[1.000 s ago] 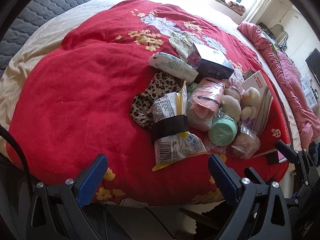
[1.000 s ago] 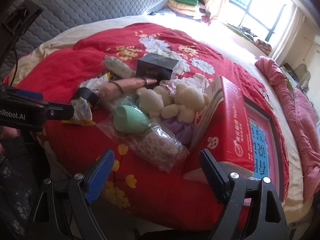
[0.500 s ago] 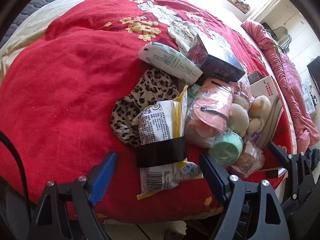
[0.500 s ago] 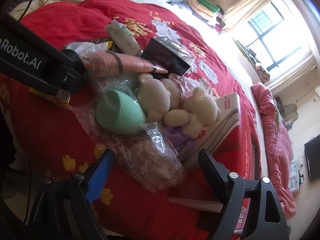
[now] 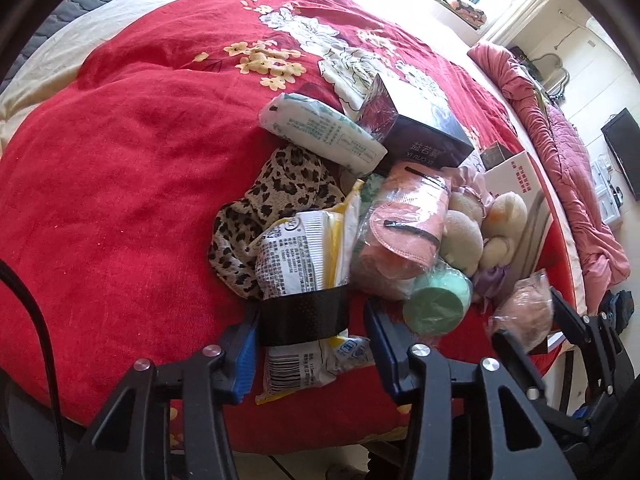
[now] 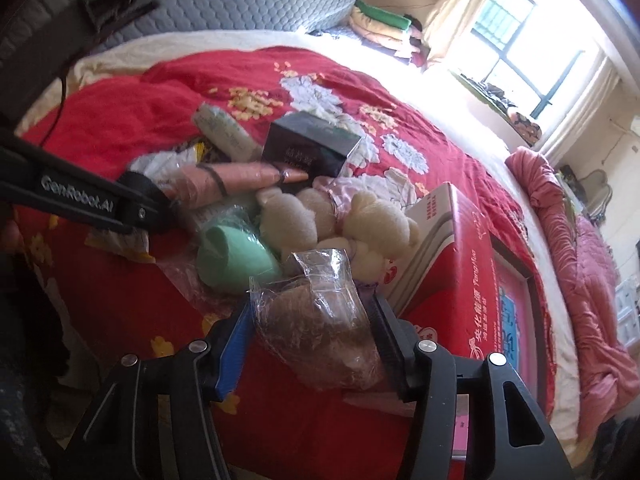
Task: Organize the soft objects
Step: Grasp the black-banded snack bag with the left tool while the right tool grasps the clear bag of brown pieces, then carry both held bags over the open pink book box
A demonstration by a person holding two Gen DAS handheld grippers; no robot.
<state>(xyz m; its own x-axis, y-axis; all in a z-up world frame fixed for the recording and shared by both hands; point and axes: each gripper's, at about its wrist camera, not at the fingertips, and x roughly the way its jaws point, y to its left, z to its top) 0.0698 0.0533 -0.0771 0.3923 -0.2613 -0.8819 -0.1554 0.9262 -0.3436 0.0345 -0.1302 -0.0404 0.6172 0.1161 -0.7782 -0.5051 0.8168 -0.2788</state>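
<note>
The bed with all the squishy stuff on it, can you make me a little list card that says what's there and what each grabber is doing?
surface: red flowered blanket on a bed
left gripper: around the white printed packet with a black band, not clearly squeezing
right gripper: closed on the clear plastic bag of brown fluffy stuff
middle of pile: cream plush bear, mint green egg-shaped sponge, pink bagged cloth
also there: leopard print fabric, black box, red and white carton
</note>
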